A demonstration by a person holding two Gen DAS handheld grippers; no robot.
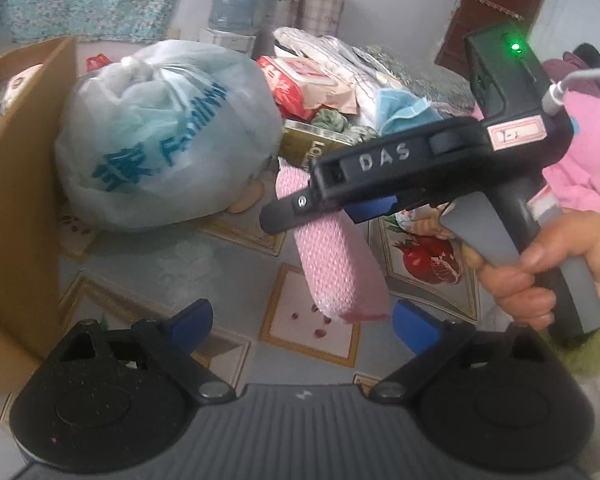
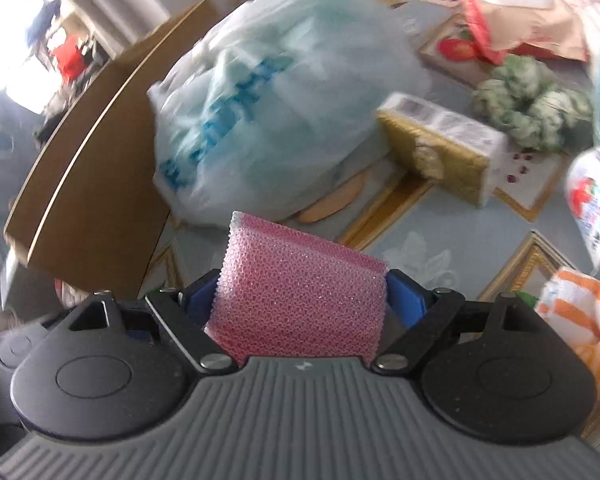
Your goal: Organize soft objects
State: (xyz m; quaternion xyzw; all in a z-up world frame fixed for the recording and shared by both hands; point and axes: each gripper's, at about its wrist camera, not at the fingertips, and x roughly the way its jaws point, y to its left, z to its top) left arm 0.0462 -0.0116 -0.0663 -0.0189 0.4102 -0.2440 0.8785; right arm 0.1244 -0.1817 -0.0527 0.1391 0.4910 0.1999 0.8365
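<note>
Sponge [image 2: 300,300]: pink, mesh-covered, pinched between right tongs' [image 2: 300,300] fingers, held above the table.
Handling: likely light and squashy; best gripped across its flat faces, mid-body.
Left tongs [image 1: 302,322]: released, empty, just below the sponge's hanging end.
Beyond: bag [image 1: 160,136], then box [image 1: 16,184].

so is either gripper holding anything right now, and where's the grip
The right gripper holds the pink mesh sponge, its fingers pressed on the two opposite side edges near one end. The left gripper is open and holds nothing.
</note>
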